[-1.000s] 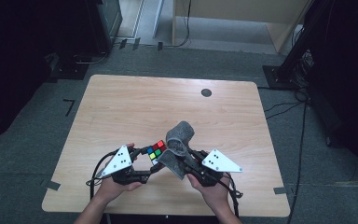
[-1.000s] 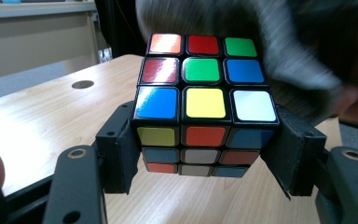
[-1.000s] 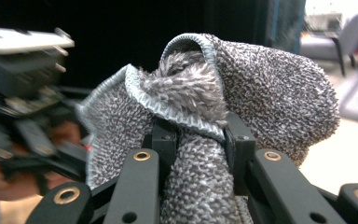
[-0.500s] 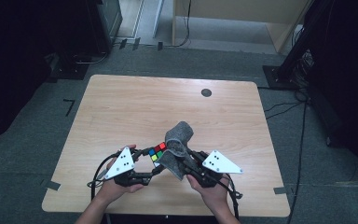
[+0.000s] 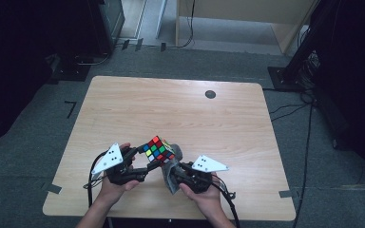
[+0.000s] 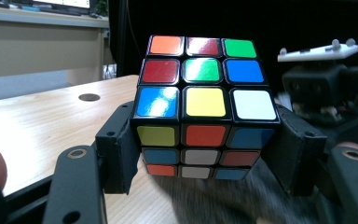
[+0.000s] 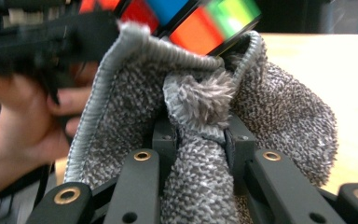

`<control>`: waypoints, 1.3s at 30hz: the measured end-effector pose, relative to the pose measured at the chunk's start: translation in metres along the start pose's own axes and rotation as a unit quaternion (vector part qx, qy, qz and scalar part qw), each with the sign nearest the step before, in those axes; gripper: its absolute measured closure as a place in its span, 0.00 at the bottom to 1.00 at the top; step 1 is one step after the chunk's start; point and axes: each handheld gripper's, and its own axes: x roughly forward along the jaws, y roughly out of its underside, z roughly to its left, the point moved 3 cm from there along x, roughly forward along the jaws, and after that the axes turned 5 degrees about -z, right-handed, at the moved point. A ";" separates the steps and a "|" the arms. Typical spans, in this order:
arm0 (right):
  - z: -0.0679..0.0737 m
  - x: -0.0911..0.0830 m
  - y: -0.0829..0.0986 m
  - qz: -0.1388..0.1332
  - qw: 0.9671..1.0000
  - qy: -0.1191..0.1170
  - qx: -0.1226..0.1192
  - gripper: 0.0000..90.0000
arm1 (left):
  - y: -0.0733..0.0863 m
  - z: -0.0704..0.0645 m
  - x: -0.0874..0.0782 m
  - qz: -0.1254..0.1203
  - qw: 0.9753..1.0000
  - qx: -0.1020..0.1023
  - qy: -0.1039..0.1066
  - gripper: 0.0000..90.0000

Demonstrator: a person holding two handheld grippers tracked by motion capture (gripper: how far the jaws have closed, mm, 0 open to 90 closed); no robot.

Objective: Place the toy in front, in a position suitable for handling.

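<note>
Both tongs sit low and close together — left tongs [image 5: 151,165] clamped, right tongs [image 5: 172,172] pinched.

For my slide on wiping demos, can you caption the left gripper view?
Left tongs clamp a scrambled Rubik's cube above a grey cloth.

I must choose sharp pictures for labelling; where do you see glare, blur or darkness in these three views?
Left gripper view: white glare on the glossy stickers of the puzzle cube, cube sharp, grey cloth below it smeared. Right gripper view: cube at top blurred, the person's hand soft, cloth fibres near the right tongs crisp. High view: table evenly lit, surroundings very dark.
</note>
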 end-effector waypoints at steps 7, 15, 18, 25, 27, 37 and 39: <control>-0.016 -0.018 -0.018 -0.053 0.997 0.056 -0.001 0.81 | -0.001 -0.001 0.000 0.000 1.000 0.004 -0.003 0.38; 0.014 0.013 0.012 0.021 0.999 -0.031 0.006 0.80 | -0.002 -0.002 0.002 -0.015 1.000 -0.018 -0.010 0.38; 0.032 0.023 0.016 0.006 0.997 -0.070 0.030 0.80 | 0.001 -0.005 0.006 -0.016 0.999 -0.024 -0.017 0.38; 0.018 0.012 0.006 -0.084 0.986 -0.041 0.138 0.82 | 0.003 -0.008 0.009 -0.024 0.999 -0.027 -0.040 0.38; 0.011 0.011 0.012 -0.088 0.982 -0.027 0.164 0.82 | 0.003 -0.007 0.009 -0.024 0.998 -0.022 -0.049 0.38; 0.007 0.010 0.018 -0.086 0.982 0.004 0.169 0.81 | 0.003 -0.007 0.009 -0.028 0.997 -0.023 -0.062 0.38; 0.004 0.009 0.018 -0.079 0.983 0.019 0.166 0.81 | 0.001 -0.007 0.007 -0.037 0.997 -0.030 -0.057 0.38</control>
